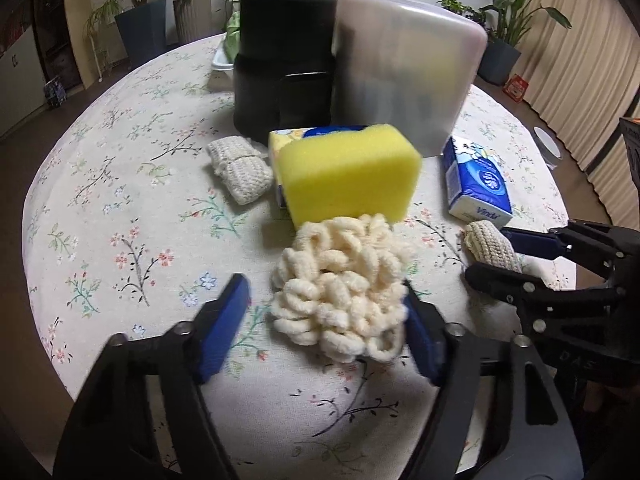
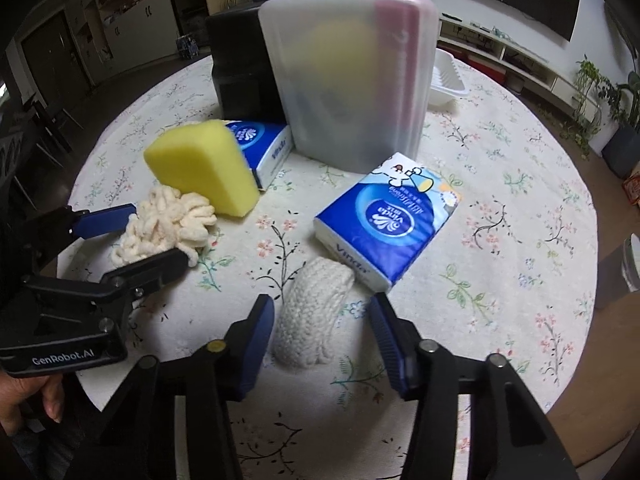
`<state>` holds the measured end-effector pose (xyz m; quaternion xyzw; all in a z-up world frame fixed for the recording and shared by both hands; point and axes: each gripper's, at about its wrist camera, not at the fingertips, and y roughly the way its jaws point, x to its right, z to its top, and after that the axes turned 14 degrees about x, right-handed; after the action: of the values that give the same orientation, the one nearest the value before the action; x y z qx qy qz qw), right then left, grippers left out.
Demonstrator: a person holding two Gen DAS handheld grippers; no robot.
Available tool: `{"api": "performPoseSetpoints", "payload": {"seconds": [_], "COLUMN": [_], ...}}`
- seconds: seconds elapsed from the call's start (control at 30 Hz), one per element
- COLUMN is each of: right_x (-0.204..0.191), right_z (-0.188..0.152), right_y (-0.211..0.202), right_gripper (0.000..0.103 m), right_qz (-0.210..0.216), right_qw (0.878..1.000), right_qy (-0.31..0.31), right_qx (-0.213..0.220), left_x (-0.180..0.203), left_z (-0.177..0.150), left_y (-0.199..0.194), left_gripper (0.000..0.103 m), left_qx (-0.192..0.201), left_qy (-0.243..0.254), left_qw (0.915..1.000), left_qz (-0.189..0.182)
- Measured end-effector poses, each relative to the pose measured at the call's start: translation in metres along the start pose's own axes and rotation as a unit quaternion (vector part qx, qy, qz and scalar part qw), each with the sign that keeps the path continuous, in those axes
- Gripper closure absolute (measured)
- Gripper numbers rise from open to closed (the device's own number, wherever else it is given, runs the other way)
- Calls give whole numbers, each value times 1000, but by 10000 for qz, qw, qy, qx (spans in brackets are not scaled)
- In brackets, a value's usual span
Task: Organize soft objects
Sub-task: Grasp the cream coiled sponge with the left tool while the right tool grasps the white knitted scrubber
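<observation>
A cream looped scrubber [image 1: 340,292] lies on the floral tablecloth [image 1: 120,208] between the fingers of my left gripper [image 1: 324,292]. Its right pad touches the loops, while a gap shows at the left pad, so the gripper is open. In the right wrist view the left gripper [image 2: 160,234] straddles the same scrubber [image 2: 164,228]. My right gripper [image 2: 320,300] is open around a white knitted piece [image 2: 312,312], with a gap on the right side. From the left wrist view, the right gripper [image 1: 486,256] brackets the knitted piece [image 1: 490,246]. A yellow sponge [image 1: 348,172] leans on a tissue pack [image 2: 264,144].
A second blue tissue pack [image 2: 384,220] lies just behind the knitted piece. A translucent lidded box [image 2: 348,80] and a black container [image 2: 240,68] stand at the back, with a white tray [image 2: 448,80] beyond. A woven beige pad [image 1: 238,170] lies left of the sponge. A person's hand [image 2: 40,400] holds the left gripper.
</observation>
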<state>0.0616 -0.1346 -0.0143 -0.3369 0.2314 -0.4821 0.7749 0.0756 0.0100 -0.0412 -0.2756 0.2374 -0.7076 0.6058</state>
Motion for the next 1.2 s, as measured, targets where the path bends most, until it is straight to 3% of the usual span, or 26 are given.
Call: {"api": "performPoseSetpoints", "payload": {"seconds": [0.1,0.27,0.37,0.83,1.2], "right_x": [-2,-3,0,10,37], "right_z": [-1,-5,-7,-6,7], "right_y": [-2,-6,-10,-36,-63], "right_gripper": [71,75,75,75,75], "right_qz": [62,173,320,456,270], "right_qw": [10000,9998,9993,9982,9972], "right_qy": [-52,2,164,309,457], "right_qx": [12,34,60,244,536], "left_x": [7,4,0,-3,-18], "left_z": [-2,-2,-2,-9,11], "left_y": [-1,-4,-5,-25,-60], "left_gripper": [49,71,76,79,79], "left_qx": [16,63,73,14,333], "left_qy": [135,-56,-204,-414,-490], "left_qw": [9999,9998,9992,9977,9970], "left_qz": [-10,-191,-322,-536,-489]}}
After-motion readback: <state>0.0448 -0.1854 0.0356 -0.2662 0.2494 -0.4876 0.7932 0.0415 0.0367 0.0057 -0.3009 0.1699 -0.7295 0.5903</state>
